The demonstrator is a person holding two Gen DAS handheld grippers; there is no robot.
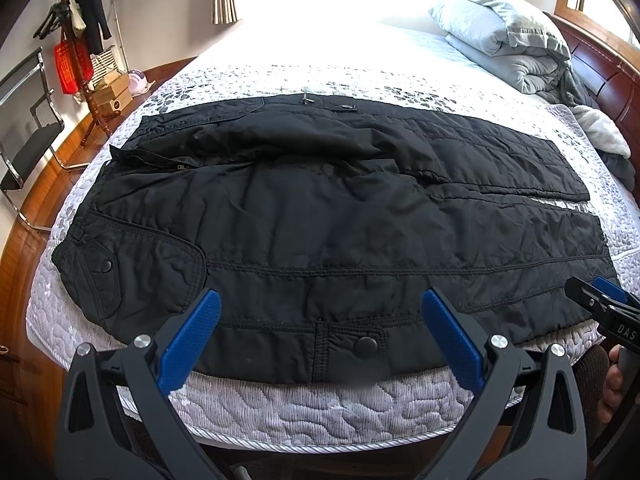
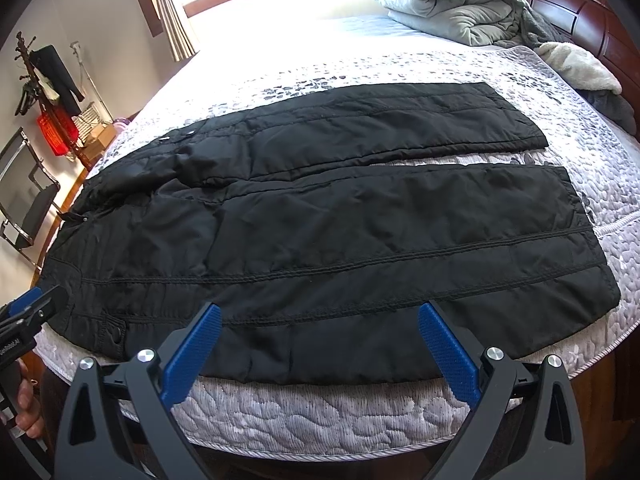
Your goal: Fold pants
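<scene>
Black pants [image 1: 320, 216] lie spread flat on the quilted mattress [image 1: 320, 412], directly ahead of both tools. The left gripper [image 1: 320, 312] and right gripper [image 2: 320, 324] hover with fingers spread wide, holding nothing. Beyond the pants sits a folded grey duvet [image 1: 512, 36].

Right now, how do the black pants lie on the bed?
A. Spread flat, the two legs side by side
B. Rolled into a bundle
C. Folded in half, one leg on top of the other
A: the black pants lie flat on the quilted mattress, with a strip of mattress showing between the two legs.
</scene>
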